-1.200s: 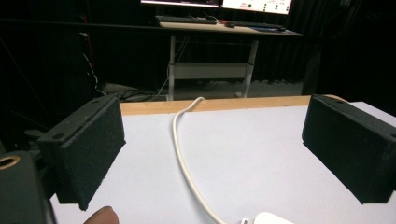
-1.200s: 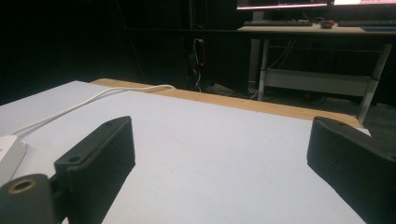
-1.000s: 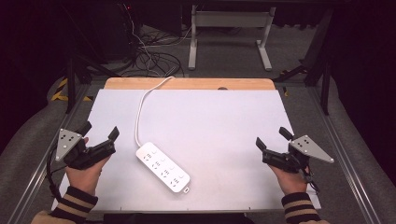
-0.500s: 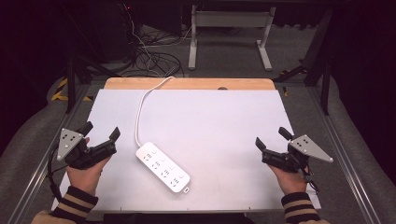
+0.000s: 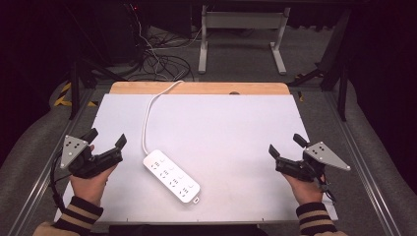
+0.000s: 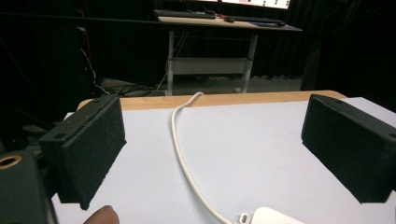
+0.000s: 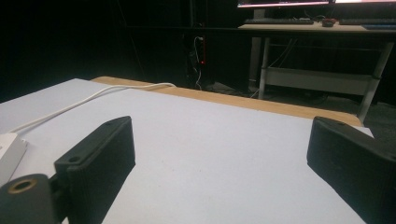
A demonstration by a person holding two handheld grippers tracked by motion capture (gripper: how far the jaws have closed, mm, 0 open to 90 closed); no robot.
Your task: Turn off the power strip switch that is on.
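Two grippers rest at the near table edges, jaws spread wide and holding nothing: the left gripper [image 5: 105, 139] and the right gripper [image 5: 285, 145]. Between them, nearer the left one, a white power strip [image 5: 171, 176] lies diagonally, its cord [image 5: 145, 120] running away over the table's [image 5: 236, 123] far edge. No writing is readable.

We count one white power strip [image 5: 171, 176] on the table [image 5: 236, 123], with one white cord [image 5: 147, 118] running off it toward the far edge. One table, one white sheet [image 5: 221, 147] over it. We see two grippers: left gripper [image 5: 105, 143] and right gripper [image 5: 286, 146], two black jaws each, four in all, spread apart. Two hands, left hand [image 5: 91, 183] and right hand [image 5: 306, 189]. Two striped cuffs [image 5: 78, 214]. One grey plate [image 5: 73, 147] per gripper, two total. Socket count on the strip: we can't tell.
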